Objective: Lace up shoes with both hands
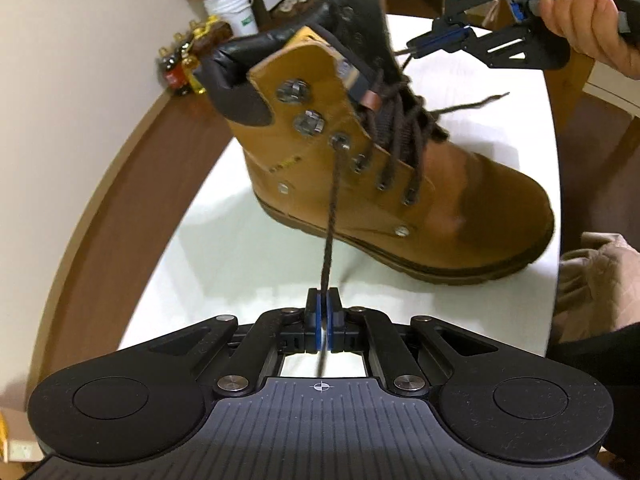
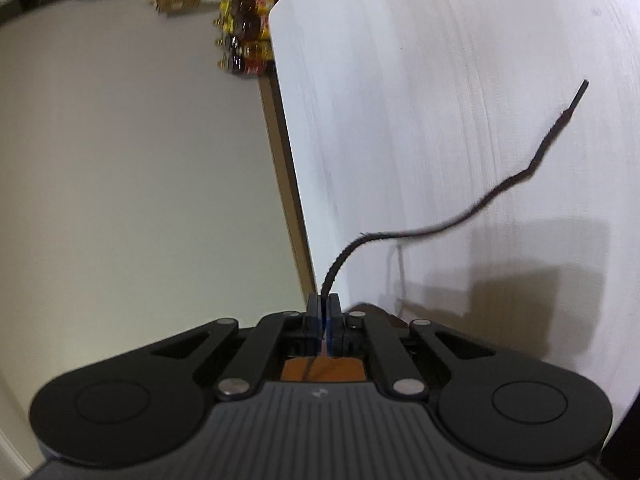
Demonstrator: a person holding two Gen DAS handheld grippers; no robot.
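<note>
Both grippers, left [image 1: 323, 312] and right [image 1: 434, 42], pinch lace ends [image 1: 330, 208]; boot's [image 1: 400, 184] eyelets are threaded, top hooks [image 1: 294, 91] bare.

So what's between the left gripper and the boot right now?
In the left wrist view, only a taut stretch of dark lace runs from the left gripper to an eyelet on the boot, over bare white table.

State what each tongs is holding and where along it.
Left tongs: shut on the brown lace a stretch below its eyelet. Right tongs: shut on the lace's other strand, well back from its free tip.
</note>
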